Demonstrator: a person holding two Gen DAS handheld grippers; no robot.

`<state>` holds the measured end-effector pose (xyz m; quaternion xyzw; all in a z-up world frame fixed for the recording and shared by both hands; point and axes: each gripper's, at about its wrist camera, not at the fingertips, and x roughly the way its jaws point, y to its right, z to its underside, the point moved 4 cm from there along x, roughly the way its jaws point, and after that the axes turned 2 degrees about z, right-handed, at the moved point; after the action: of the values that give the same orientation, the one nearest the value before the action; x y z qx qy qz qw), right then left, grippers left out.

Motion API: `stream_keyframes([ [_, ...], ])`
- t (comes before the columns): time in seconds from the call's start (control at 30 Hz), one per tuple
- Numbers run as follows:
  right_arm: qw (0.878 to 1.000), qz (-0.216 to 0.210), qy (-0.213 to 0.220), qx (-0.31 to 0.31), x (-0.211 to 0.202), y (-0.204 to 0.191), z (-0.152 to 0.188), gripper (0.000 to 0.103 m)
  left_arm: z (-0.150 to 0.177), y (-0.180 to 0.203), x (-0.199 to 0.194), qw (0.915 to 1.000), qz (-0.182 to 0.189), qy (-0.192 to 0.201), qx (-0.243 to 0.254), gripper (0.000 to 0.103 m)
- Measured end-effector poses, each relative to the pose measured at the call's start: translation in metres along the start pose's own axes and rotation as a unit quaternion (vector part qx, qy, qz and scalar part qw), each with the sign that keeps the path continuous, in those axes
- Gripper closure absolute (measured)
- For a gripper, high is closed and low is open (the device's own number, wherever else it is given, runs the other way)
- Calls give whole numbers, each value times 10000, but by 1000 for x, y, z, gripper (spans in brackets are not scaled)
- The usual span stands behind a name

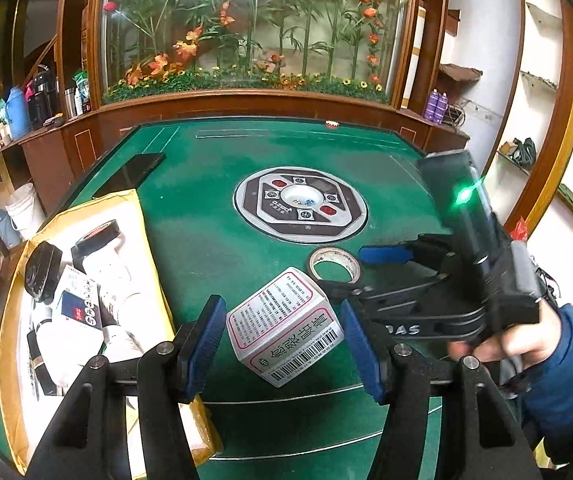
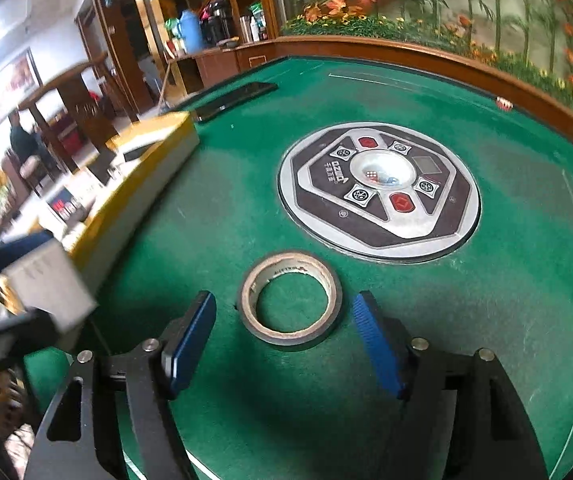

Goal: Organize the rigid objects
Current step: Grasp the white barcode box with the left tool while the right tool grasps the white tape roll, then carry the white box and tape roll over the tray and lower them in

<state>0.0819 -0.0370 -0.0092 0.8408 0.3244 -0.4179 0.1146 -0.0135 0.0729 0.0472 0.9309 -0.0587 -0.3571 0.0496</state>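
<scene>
While tape roll (image 2: 291,300) lies btwn open R tool (image 2: 284,340), L tool (image 1: 282,344) grips box (image 1: 284,326).

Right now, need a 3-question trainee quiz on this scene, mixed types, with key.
1. True or false: the dark tape roll with a pale core lies flat on the green felt table.
2. What is gripped between the pads of the left gripper?
A) the white printed cardboard box
B) a blue thermos
C) a black phone
3. Fill in: the jaws of the right gripper stand ____ on either side of the tape roll, not touching it.

Key: 1 true; 2 A; 3 open.
</scene>
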Motion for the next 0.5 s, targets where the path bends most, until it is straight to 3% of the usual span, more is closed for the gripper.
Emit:
stream_keyframes([
  [0.07,10000,14,25,-30,5,0,1,32,0,0,0,10000,2,13,3,40],
  [0.13,10000,-26,-85,-2,10,2,4,45,0,-1,0,10000,13,22,-10,40],
  [0.5,9988,-264,363,193,-16,2,-6,46,-8,-22,-22,9993,-162,290,-176,39],
])
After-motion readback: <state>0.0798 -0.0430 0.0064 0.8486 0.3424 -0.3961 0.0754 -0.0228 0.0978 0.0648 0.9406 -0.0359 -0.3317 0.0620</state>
